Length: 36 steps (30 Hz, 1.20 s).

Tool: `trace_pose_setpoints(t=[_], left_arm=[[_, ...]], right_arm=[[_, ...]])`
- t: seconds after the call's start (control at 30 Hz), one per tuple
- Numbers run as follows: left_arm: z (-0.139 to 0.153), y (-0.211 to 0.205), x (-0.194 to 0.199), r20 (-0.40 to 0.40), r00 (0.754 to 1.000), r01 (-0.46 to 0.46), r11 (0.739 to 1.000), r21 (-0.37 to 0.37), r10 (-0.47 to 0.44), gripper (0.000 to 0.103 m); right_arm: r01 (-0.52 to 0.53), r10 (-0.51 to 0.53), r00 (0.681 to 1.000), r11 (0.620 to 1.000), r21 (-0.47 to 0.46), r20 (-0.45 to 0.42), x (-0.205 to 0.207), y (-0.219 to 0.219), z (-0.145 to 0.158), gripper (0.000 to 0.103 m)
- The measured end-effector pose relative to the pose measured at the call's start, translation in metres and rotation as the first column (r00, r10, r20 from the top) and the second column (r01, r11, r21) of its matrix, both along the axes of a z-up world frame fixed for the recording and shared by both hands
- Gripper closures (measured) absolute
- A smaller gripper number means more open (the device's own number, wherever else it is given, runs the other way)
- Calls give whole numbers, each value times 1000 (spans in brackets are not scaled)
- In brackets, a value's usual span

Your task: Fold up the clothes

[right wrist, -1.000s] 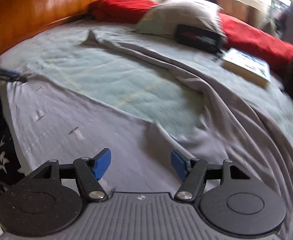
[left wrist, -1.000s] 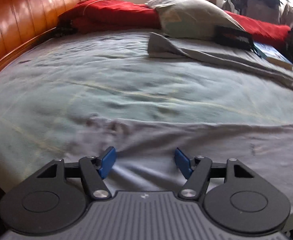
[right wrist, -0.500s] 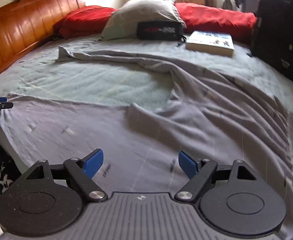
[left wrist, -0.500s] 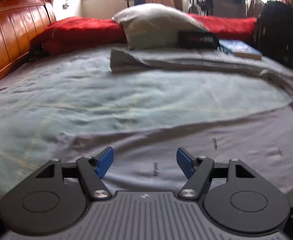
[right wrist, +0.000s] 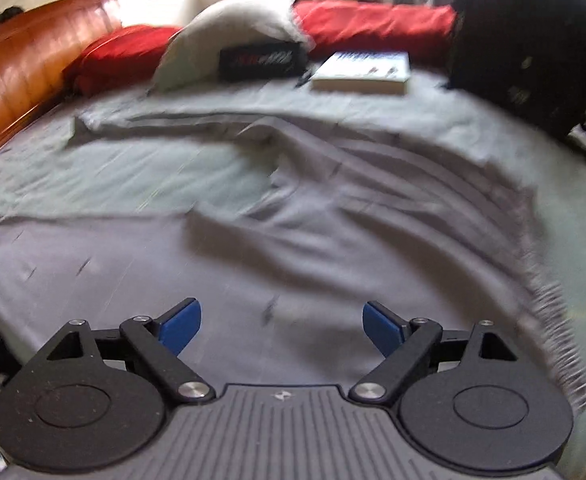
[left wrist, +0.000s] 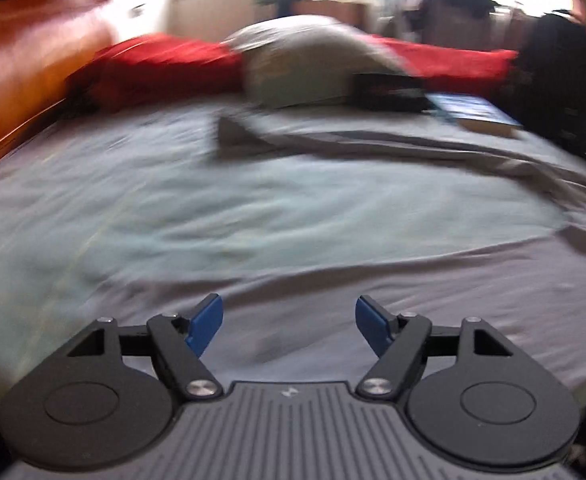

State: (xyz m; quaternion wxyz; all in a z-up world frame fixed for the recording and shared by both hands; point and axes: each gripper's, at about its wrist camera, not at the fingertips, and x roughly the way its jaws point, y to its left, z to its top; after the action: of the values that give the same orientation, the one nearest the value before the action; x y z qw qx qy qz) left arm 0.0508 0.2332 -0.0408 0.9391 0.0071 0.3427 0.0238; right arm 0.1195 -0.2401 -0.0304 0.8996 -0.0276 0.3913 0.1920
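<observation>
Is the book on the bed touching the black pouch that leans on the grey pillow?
Cannot tell. In the right wrist view the book lies close beside the black pouch, but blur hides whether a gap separates them; the left wrist view is blurred too.

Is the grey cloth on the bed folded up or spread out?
Mostly spread out. The grey cloth lies wide across the bed, rumpled with wrinkles, with one flap turned over near the middle. No neat fold yet.
</observation>
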Motion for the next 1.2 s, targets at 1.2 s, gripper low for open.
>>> trace_pose_setpoints(t=[1.2], left_arm=[[-31,-55,21,-97,994,54,995,80,-47,23]], right_arm=[[27,-58,982,985,-171,-180,123,55,-32,0]])
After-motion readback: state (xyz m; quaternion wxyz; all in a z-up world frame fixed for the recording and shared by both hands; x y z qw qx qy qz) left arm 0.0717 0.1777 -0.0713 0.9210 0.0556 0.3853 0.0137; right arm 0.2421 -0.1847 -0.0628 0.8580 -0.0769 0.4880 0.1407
